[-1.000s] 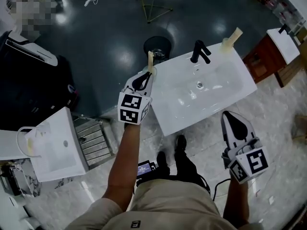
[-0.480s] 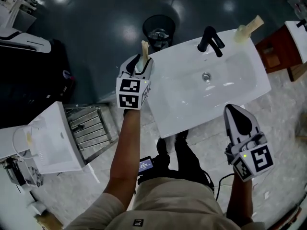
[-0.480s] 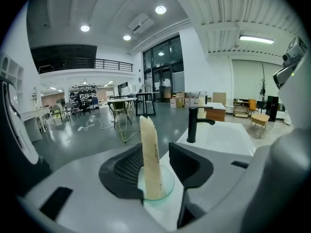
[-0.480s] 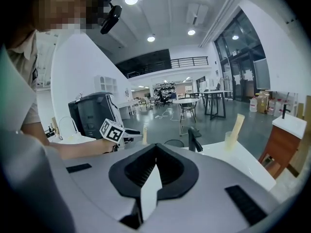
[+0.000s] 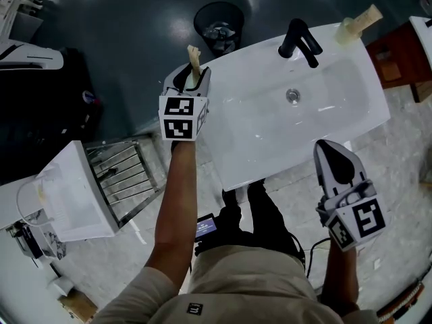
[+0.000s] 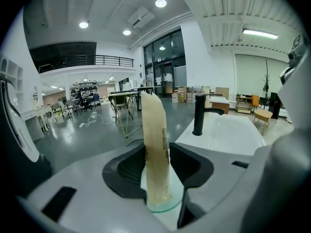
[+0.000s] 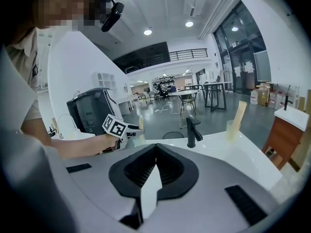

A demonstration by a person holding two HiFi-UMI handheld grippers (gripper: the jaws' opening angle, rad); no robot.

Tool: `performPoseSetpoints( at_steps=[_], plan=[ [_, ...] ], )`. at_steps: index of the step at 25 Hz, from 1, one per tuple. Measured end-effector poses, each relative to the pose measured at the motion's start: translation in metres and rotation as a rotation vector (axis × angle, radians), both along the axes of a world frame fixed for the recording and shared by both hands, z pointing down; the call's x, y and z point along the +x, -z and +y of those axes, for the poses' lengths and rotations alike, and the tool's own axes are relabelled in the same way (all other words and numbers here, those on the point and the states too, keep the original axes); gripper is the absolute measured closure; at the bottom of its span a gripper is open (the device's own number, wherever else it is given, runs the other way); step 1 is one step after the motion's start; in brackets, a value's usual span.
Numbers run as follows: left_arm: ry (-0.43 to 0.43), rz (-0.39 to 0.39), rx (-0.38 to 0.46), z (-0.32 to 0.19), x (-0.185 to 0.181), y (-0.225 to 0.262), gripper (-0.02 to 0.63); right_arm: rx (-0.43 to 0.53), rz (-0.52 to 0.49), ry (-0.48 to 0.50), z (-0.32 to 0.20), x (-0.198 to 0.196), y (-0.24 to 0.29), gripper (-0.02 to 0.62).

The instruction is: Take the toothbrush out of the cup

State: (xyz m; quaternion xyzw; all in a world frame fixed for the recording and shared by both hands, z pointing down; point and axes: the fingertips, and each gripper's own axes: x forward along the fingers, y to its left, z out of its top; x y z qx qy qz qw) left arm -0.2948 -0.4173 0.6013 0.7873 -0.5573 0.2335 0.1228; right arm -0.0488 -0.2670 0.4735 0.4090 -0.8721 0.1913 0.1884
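Left forearm (image 5: 177, 208): bare, stretched straight forward from the body toward the far left corner of the basin (image 5: 270, 147), wrist in line, marker cube uppermost. Left tool (image 5: 190, 83): pointed forward and somewhat downward at that corner. Its jaws are apart and have just been opening, with the toothbrush (image 6: 154, 144) standing between them. One pad sits close on either side of it, and no squeeze on its sleeve can be seen. Toothbrush: wrapped in a tan paper sleeve, near upright, foot inside the cup (image 6: 165, 207), top rising well above the jaws. Cup: clear glass, on the basin's corner, low between the jaw tips. Right arm (image 5: 337, 282): held low and close to the body on the person's right, short of the basin's near edge. Right tool (image 5: 329, 152): pointed forward toward the basin over the floor (image 5: 398, 154), just beside the near right edge. Its jaws are together with nothing between them, it touches nothing, and it is well apart from the cup. Tap (image 5: 300, 39): black, at the middle of the basin's far edge. Second cup (image 5: 349, 32): at the far right corner, holding another sleeved brush, away from both tools.
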Motion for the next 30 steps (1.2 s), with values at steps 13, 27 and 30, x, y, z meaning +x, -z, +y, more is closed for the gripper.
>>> performPoseSetpoints(
  at_steps=[13, 27, 30],
  plan=[
    [-0.004, 0.029, 0.114, 0.013, 0.001, 0.055, 0.578, 0.04, 0.001, -0.014, 0.013, -0.009, 0.022, 0.591],
    [-0.208, 0.146, 0.309, 0.142, 0.029, 0.243, 0.58, 0.214, -0.003, -0.063, 0.068, -0.022, 0.122, 0.591],
    [-0.258, 0.174, 0.326, 0.178, 0.032, 0.274, 0.58, 0.252, -0.002, -0.083, 0.084, -0.02, 0.142, 0.591]
  ],
)
